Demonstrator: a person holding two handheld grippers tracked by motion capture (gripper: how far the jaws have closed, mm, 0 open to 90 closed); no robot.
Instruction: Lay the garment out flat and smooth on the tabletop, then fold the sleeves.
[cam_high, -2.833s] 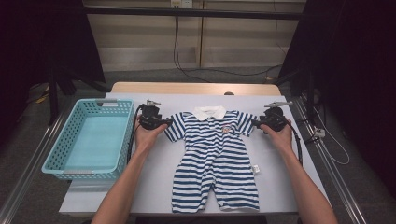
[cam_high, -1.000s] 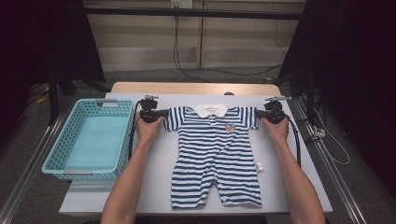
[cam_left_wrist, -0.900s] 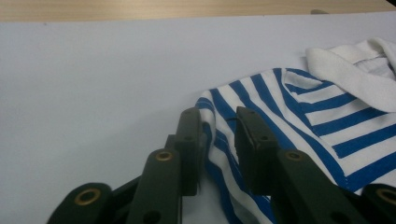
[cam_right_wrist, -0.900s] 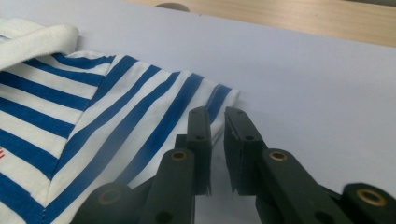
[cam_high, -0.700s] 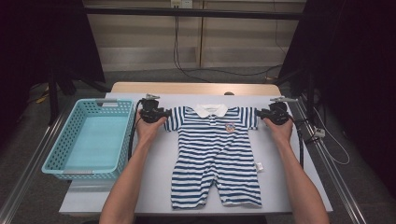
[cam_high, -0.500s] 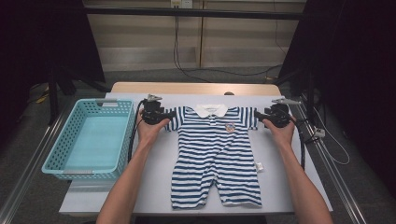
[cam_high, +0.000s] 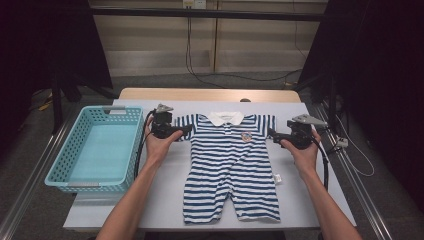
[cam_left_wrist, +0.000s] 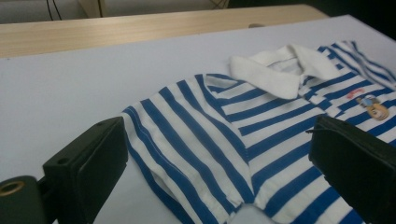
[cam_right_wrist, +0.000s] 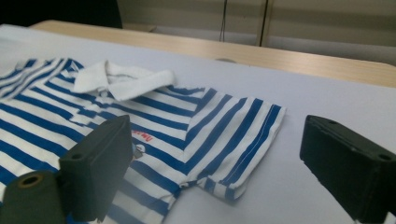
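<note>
We have just let go: both our left gripper (cam_high: 186, 131) and our right gripper (cam_high: 273, 135) have been opening their jaws, and nothing sits between them now. A second ago each was pinched on a sleeve; now each hovers beside its sleeve, clear of the cloth. The striped romper (cam_high: 231, 165) lies flat and face up in the middle of the bench (cam_high: 165, 195), sleeves spread, with the blue basket (cam_high: 65, 172) at its left. We judge the spreading done and folding next.

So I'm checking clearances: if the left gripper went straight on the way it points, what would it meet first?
Most likely the near sleeve of the striped romper, which lies flat ahead between the open jaws of the left gripper. How high the jaws hang above it is hard to judge.
</note>
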